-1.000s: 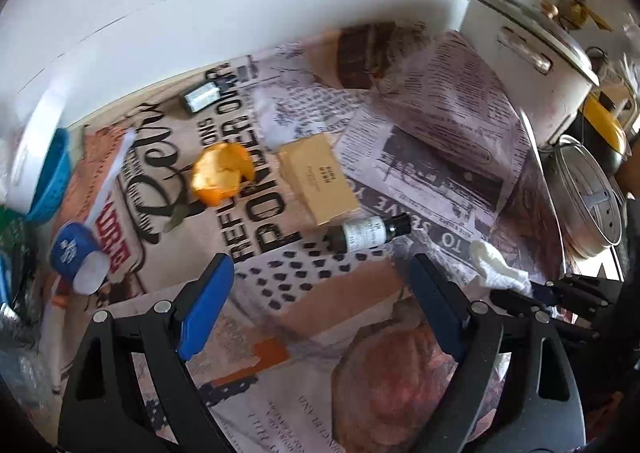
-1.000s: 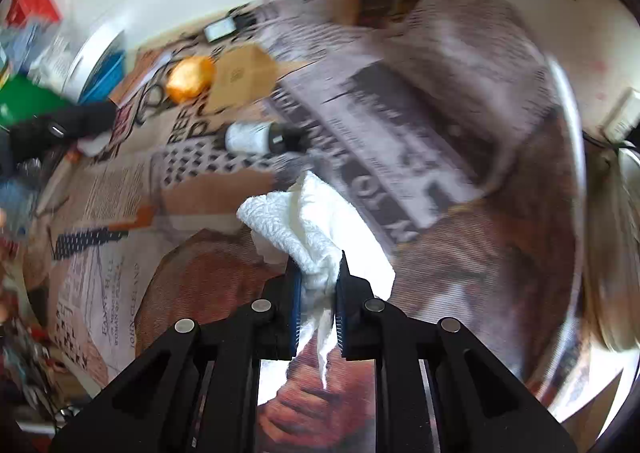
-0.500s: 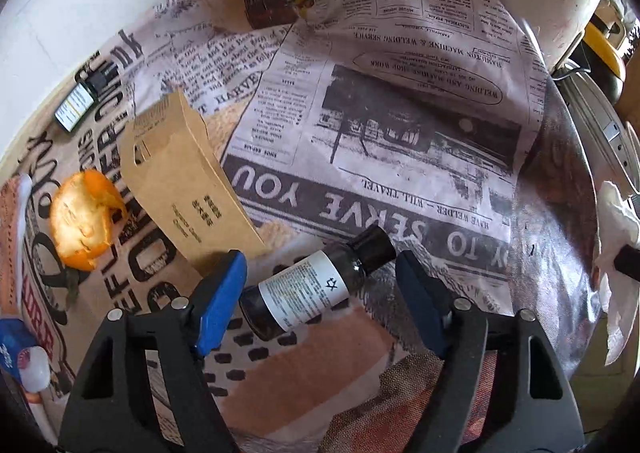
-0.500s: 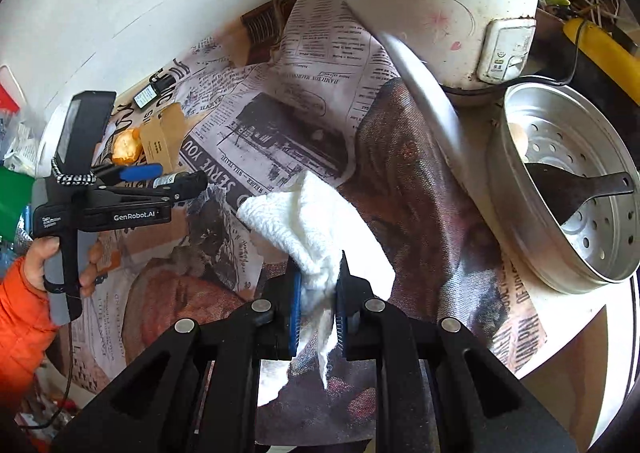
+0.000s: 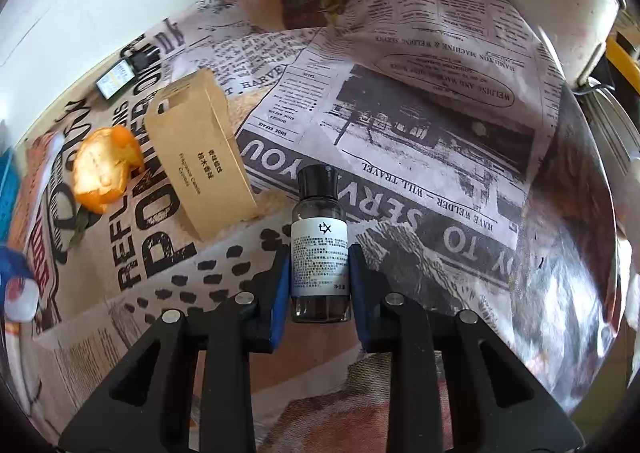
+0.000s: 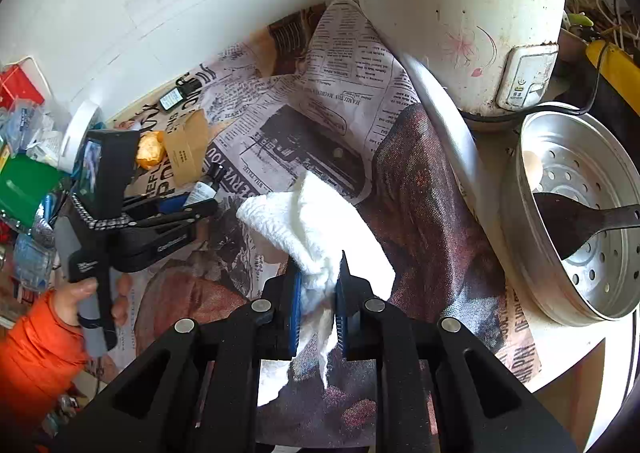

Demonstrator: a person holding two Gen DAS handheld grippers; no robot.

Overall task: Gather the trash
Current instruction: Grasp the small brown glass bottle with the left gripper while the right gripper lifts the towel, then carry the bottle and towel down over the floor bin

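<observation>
While the left gripper (image 5: 319, 277) was closing its blue pads on the small dark glass bottle with a white label (image 5: 319, 249), that bottle lay on the newspaper-print tablecloth (image 5: 420, 181) beside a tan cardboard box (image 5: 200, 157) and an orange peel (image 5: 106, 169). Right gripper (image 6: 318, 293) was clamped tight on a crumpled white paper towel (image 6: 308, 229), held above the cloth.

Bright daylight fills both views, and shadows stay soft. A strong glare washes out the newsprint-patterned cover (image 5: 560, 293) at the right of the left wrist view, where detail also smears. The wall (image 6: 120, 13) at the far left is nearly overexposed. Fisheye distortion bends straight edges and darkens the corners. The rice cooker (image 6: 460, 33) stays sharp; the orange sleeve (image 6: 36, 353) nearby is blurred.
</observation>
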